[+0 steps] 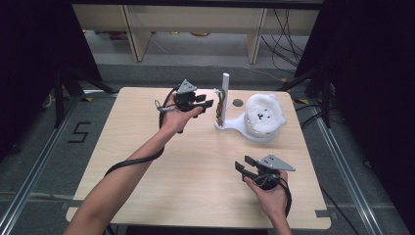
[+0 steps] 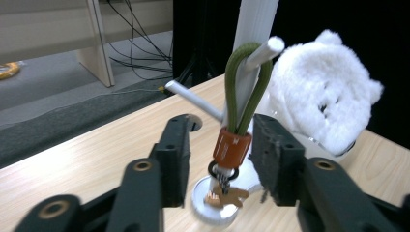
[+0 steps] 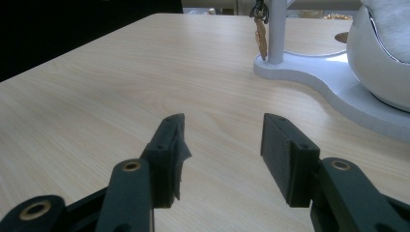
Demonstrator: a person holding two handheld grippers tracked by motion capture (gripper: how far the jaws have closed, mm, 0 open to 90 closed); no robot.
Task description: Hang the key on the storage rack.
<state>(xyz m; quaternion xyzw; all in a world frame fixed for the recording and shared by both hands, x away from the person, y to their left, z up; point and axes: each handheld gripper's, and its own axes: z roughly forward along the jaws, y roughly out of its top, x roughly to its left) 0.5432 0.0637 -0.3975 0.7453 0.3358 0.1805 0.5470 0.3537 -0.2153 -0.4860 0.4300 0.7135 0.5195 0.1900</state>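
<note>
A white stand with an upright post and side pegs sits at the table's far middle. A keychain hangs from one peg by its green cord loop, with an orange barrel and small charms below it. My left gripper is level with it and open. The barrel lies between the jaws, close to the right-hand pad, with a gap to the other. My right gripper stands open low over the near right of the table, nothing between its jaws.
A white fluffy toy lies in the white bowl at the stand's right end. A small round hole is in the tabletop behind the stand. Cables and wooden furniture legs stand on the floor beyond the table's far edge.
</note>
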